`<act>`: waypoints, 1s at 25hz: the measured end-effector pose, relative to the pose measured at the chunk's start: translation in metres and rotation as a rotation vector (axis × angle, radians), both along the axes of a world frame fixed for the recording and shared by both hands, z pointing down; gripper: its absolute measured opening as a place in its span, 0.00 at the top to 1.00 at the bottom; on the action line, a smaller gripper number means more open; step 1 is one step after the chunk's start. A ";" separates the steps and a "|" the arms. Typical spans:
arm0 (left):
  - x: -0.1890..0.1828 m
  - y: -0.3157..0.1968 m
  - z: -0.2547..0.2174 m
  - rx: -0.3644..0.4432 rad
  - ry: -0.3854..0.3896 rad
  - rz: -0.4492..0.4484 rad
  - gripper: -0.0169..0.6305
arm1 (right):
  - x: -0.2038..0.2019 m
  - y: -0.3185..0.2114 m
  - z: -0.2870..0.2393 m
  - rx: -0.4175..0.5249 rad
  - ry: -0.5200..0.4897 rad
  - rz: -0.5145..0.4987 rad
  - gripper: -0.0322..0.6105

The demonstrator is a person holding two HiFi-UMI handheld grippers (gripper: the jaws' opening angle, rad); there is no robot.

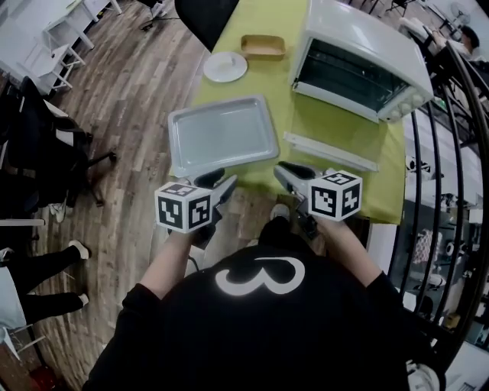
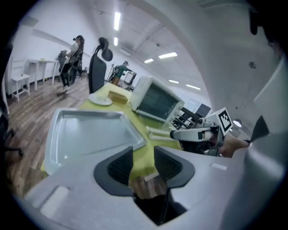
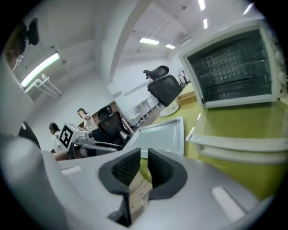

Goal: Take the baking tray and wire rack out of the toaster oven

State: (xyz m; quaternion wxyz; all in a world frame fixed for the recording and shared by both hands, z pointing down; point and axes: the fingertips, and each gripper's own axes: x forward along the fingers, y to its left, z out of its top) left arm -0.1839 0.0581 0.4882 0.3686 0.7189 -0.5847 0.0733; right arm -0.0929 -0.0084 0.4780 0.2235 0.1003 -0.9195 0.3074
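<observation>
Left tongs and right tongs hover side by side, jaws slightly apart

The silvery baking tray lies flat and empty, right side up, at the near left corner of the green counter, its left side jutting past the edge. Just to its right, the white toaster oven stands with its glass door folded down. Thin bars cross its dark cavity.

The toaster oven ran off the right gripper view's edge, its dark inside too blurred to tell whether a wire rack sat there. The left gripper's own body hid the baking tray's near side.
</observation>
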 end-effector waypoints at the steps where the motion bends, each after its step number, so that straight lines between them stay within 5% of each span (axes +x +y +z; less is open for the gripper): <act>1: 0.009 -0.010 -0.018 0.055 -0.004 0.019 0.76 | 0.005 -0.003 -0.013 0.018 -0.036 0.019 0.89; 5: 0.049 -0.045 -0.080 0.247 0.019 0.108 0.90 | 0.033 -0.021 -0.055 0.164 -0.093 0.074 0.95; 9: 0.088 -0.074 -0.114 0.346 -0.039 0.210 0.96 | 0.066 -0.042 -0.081 0.342 -0.086 0.123 0.95; 17: 0.155 -0.155 -0.125 0.397 -0.071 0.324 0.96 | 0.143 -0.114 -0.094 0.379 -0.094 0.274 0.95; 25: 0.185 -0.214 -0.132 0.400 -0.075 0.358 0.96 | 0.178 -0.171 -0.107 0.401 -0.101 0.367 0.95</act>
